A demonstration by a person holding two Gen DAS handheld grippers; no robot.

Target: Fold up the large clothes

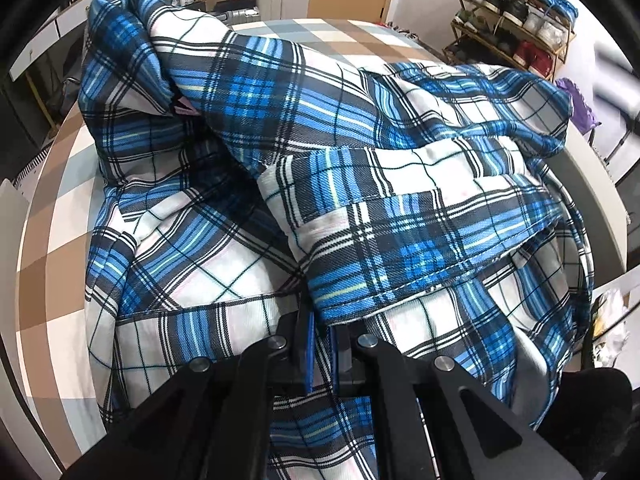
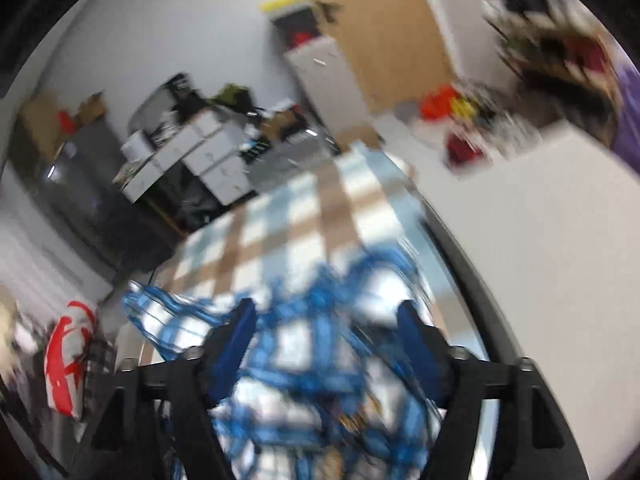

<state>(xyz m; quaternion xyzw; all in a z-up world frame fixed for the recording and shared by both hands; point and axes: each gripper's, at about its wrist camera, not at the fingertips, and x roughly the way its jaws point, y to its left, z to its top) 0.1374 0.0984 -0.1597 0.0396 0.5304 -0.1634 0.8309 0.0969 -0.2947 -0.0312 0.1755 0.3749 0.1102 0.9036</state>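
A large blue, white and black plaid shirt (image 1: 360, 168) lies crumpled on a table with a brown, white and grey checked cloth (image 1: 52, 232). My left gripper (image 1: 320, 344) is shut on a fold of the shirt's edge, its blue pads pressed close with cloth between them. In the blurred right wrist view my right gripper (image 2: 326, 320) is open above the shirt (image 2: 304, 344), its blue fingers (image 2: 236, 336) wide apart with cloth below and between them. The checked tablecloth (image 2: 280, 232) stretches beyond.
A shoe rack (image 1: 516, 12) with several pairs stands at the far right, with a purple item (image 1: 580, 100) near it. A white table edge (image 1: 592, 184) runs along the right. In the right wrist view white drawers (image 2: 200, 156), a wooden door (image 2: 384, 32) and a red-and-white bag (image 2: 68, 360) surround the table.
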